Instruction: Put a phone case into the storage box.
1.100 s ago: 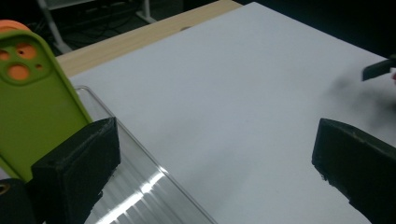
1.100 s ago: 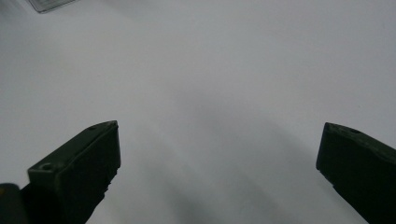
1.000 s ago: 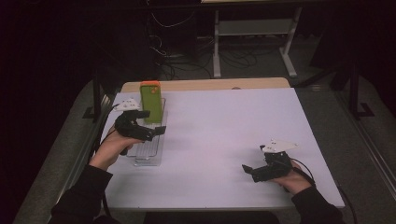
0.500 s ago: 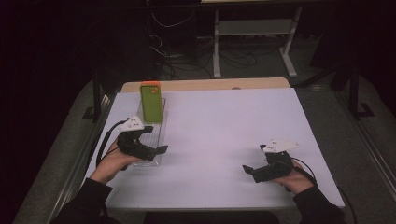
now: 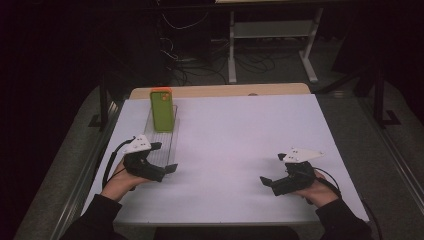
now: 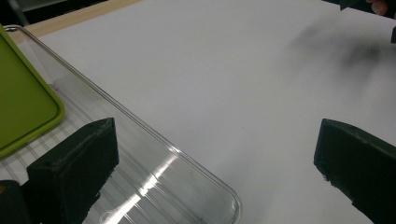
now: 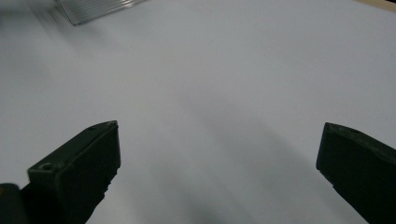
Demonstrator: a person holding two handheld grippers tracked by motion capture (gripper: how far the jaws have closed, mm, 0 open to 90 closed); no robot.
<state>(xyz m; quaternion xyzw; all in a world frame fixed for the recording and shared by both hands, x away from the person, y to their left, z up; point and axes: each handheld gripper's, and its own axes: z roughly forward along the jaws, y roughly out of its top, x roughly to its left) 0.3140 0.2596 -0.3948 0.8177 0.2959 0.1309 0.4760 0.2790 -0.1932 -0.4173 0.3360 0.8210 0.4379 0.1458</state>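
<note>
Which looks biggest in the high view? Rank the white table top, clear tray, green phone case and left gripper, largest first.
1. White table top, by far the largest.
2. Clear tray, long and narrow.
3. Left gripper and green phone case: they look alike in size, and the gripper is nearer the camera, so I leave them unranked.

A white bench [image 5: 240, 135] with a wooden strip [image 5: 220, 91] along its far edge stands on a dark floor. Beyond it, a white metal frame with a low shelf [image 5: 272, 30] rises among loose cables [image 5: 190, 55] in the dim background.
</note>
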